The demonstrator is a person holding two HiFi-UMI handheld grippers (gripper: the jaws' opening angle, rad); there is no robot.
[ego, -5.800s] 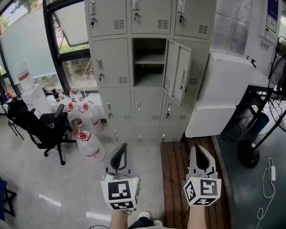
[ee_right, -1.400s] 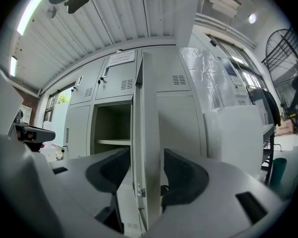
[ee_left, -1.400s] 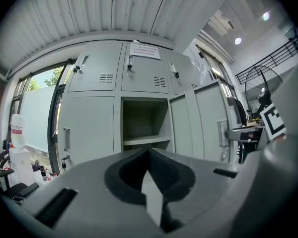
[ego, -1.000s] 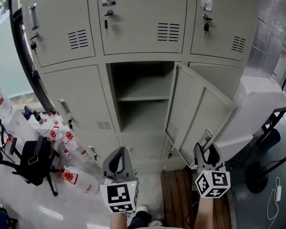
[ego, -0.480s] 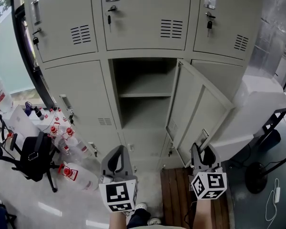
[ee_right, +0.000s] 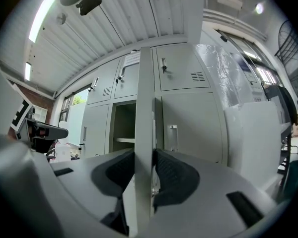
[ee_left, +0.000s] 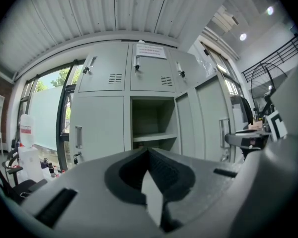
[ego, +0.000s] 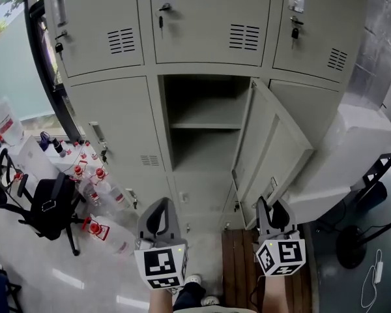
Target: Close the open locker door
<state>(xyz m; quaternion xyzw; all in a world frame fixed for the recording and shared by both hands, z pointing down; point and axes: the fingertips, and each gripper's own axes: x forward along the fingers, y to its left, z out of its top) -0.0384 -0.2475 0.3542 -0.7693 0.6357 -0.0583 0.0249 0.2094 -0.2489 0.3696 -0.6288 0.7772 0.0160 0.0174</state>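
Note:
The grey locker's middle compartment [ego: 202,129] [ee_left: 151,123] stands open, with one shelf inside. Its door [ego: 274,155] swings out to the right, hinged on the right side. My right gripper [ego: 267,206] [ee_right: 144,155] sits at the door's lower free edge [ee_right: 144,133]. The jaws have just been closing, and both pads now press on the edge between them. My left gripper [ego: 163,204] [ee_left: 149,152] hangs in front of the lockers below the open compartment, apart from them. It is shut with nothing in it.
Several water jugs with red caps [ego: 94,175] and a black office chair [ego: 49,214] stand at the lower left by the window. A large white cabinet [ego: 358,155] sits right of the lockers. A wooden floor panel [ego: 241,259] lies under the door.
My right gripper has shifted left onto the door's free edge, and its jaws have narrowed around it. The left gripper has hardly moved.

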